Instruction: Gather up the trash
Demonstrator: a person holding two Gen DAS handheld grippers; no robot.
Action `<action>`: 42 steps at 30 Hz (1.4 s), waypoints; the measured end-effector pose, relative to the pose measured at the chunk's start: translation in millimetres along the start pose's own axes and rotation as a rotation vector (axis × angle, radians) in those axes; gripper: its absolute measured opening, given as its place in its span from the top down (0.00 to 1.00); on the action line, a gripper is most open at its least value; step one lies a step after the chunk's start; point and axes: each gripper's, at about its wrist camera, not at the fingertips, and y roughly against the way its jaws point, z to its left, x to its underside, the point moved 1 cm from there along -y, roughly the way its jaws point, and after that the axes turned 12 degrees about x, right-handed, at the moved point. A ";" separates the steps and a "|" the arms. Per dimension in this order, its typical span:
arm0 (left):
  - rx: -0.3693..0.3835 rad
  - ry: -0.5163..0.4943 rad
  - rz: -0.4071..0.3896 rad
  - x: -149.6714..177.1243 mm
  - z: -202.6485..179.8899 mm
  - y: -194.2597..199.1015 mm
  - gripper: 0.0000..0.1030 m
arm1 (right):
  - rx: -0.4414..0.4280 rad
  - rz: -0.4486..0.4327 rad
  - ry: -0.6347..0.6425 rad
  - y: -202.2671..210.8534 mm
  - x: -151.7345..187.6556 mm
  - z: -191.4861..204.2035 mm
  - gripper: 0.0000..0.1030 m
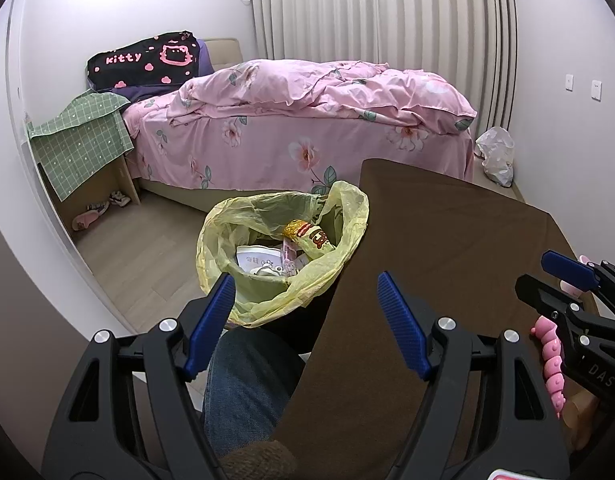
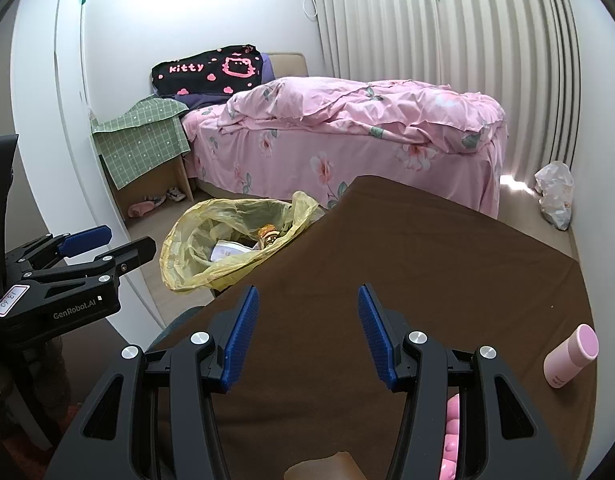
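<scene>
— Looking along the left gripper point(image 1: 307, 312), what was seen between its blue pads point(image 1: 403, 324)?

— Nothing was held. The jaws were spread wide, and through the gap the edge of the brown table point(image 1: 447, 240) and the yellow bag point(image 1: 267, 280) of the trash bin were seen. A leg in blue jeans point(image 1: 247, 380) was visible below the gripper.

— Where was the trash found?

— It was already lying inside the bin, which was placed on the floor just beside the table's left edge. A snack wrapper point(image 1: 313, 240) with red print was leaned against the far side of the bag, and a white paper point(image 1: 255, 260) was laid lower, with some small pieces next to it that could not be identified.

— And the right gripper point(image 2: 307, 332)?

— It was held above the brown cloth, with the jaws moderately open and nothing between them. No object was touched by its pads.

— What else was noted on the table?

— A pink cylinder point(image 2: 571, 356) was lying on its side near the right edge. A pink segmented toy point(image 1: 553, 356) was partly hidden under the right gripper.

— And behind?

— A bed with pink floral bedding point(image 1: 307, 120) was seen, and a white plastic bag point(image 1: 497, 156) on the floor near the curtain point(image 1: 387, 12).
</scene>
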 end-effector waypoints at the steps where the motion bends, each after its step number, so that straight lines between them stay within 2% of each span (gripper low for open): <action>1: 0.000 0.001 0.000 0.0 0.2 0.2 0.32 | 0.001 0.001 0.000 0.0 0.0 0.1 0.53; 36: 0.023 0.044 0.027 1.0 9.2 -9.0 0.32 | 0.027 0.026 0.055 -8.2 -2.6 5.2 0.52; 38: 0.045 0.051 0.037 0.9 9.0 -11.7 0.32 | 0.026 0.039 0.066 -10.5 -2.9 5.7 0.53; 41: 0.148 0.059 0.096 1.0 2.5 -26.5 0.32 | 0.001 0.065 0.036 -14.4 -2.6 -11.3 0.52; 42: 0.170 0.051 0.123 1.2 -2.4 -34.7 0.32 | 0.009 0.073 0.006 -17.2 0.0 -29.1 0.46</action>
